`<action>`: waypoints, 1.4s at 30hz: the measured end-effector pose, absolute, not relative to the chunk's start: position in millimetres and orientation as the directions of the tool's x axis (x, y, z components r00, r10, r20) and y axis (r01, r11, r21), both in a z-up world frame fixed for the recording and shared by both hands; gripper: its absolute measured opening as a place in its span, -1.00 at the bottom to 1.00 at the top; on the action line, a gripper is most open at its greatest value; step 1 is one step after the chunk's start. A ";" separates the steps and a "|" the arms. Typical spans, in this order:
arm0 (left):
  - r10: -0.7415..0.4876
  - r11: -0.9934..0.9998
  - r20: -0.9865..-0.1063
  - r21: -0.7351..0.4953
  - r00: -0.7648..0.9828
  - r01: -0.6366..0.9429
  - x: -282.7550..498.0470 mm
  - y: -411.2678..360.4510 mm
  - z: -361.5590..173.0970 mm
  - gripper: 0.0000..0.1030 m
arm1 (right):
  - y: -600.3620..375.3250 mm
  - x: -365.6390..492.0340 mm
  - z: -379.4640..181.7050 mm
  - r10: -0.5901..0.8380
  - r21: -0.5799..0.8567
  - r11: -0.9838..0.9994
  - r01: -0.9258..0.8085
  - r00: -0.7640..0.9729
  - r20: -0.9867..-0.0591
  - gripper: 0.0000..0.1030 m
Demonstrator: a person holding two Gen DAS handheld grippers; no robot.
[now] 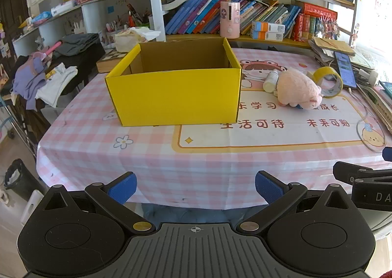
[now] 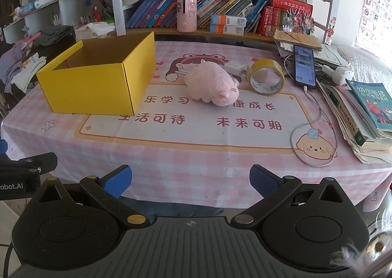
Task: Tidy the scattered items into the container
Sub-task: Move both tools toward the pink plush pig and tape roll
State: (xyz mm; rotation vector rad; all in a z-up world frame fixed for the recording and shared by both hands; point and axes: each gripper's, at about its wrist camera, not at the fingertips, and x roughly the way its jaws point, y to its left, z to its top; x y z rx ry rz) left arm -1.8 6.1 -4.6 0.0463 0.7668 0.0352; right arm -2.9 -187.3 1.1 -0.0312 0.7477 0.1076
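Both grippers spread wide, holding nothing, at near edge of desk (image 2: 196,155): left gripper (image 1: 196,187), right gripper (image 2: 189,181). Yellow box (image 1: 174,96) sits open on left side. Just right of it: pink plush (image 2: 212,85), small bottle (image 1: 270,80) touching plush, tape roll (image 2: 267,79) beside it, white charger (image 2: 236,67) behind

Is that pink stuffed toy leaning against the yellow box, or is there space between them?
Apart. The right wrist view shows a strip of bare tablecloth between the pink plush toy and the yellow box; the left wrist view shows the same gap.
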 end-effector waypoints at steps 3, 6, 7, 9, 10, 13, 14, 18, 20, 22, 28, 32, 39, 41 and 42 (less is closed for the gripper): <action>0.048 0.998 -0.693 0.055 0.720 -0.013 -2.1 6.1 -4.7 1.00 | -185.6 -1.7 1.3 0.085 0.008 0.994 -0.108 0.728 -0.681 1.00; 0.047 0.998 -0.693 0.055 0.719 -0.012 -1.4 7.3 -4.8 1.00 | -185.5 -1.5 1.2 0.085 0.008 0.994 -0.108 0.727 -0.681 1.00; 0.047 0.998 -0.694 0.054 0.719 -0.013 -0.4 9.0 -4.7 1.00 | -185.6 -1.5 1.2 0.085 0.008 0.994 -0.108 0.727 -0.681 1.00; 0.047 0.998 -0.694 0.054 0.719 -0.013 -0.3 9.3 -4.8 1.00 | -185.7 -1.5 0.9 0.085 0.009 0.994 -0.108 0.728 -0.681 1.00; 0.048 0.998 -0.694 0.054 0.719 -0.014 -0.3 8.8 -4.8 1.00 | -185.6 -1.0 0.8 0.084 0.008 0.994 -0.108 0.727 -0.681 1.00; 0.048 0.998 -0.693 0.054 0.719 -0.014 -0.4 8.6 -4.8 1.00 | -185.6 0.0 0.6 0.084 0.008 0.994 -0.108 0.727 -0.682 1.00; 0.048 0.998 -0.693 0.055 0.719 -0.013 -0.3 8.7 -4.8 1.00 | -185.6 0.0 0.4 0.084 0.008 0.994 -0.108 0.727 -0.682 1.00; 0.047 0.998 -0.693 0.058 0.719 -0.009 0.6 10.6 -5.6 1.00 | -185.3 -0.2 0.3 0.085 0.007 0.994 -0.109 0.727 -0.681 1.00; 0.050 0.998 -0.695 0.060 0.717 -0.012 1.6 11.7 -6.1 1.00 | -185.1 -0.3 0.4 0.084 0.006 0.994 -0.110 0.727 -0.682 1.00; 0.050 0.998 -0.697 0.059 0.715 -0.013 2.7 12.8 -6.7 1.00 | -184.6 0.4 0.4 0.084 0.004 0.994 -0.111 0.726 -0.682 1.00; 0.039 0.999 -0.698 0.053 0.715 -0.003 2.7 12.0 -7.1 1.00 | -184.4 3.3 -1.6 0.084 -0.001 0.993 -0.114 0.733 -0.676 1.00; 0.031 0.998 -0.692 0.055 0.721 0.009 1.8 11.2 -6.0 1.00 | -184.4 5.5 -1.9 0.081 -0.007 0.993 -0.115 0.740 -0.668 1.00; 0.018 0.998 -0.693 0.052 0.721 0.024 2.3 11.5 -5.8 1.00 | -181.6 11.6 -1.1 0.097 -0.052 0.983 -0.178 0.730 -0.676 1.00; 0.018 0.998 -0.697 0.050 0.717 0.023 3.0 12.8 -6.8 1.00 | -178.4 8.8 -1.5 0.104 -0.053 0.981 -0.188 0.734 -0.671 1.00; 0.016 0.999 -0.700 0.047 0.714 0.023 3.4 14.0 -7.2 1.00 | -177.1 7.6 -2.0 0.108 -0.047 0.981 -0.187 0.735 -0.670 1.00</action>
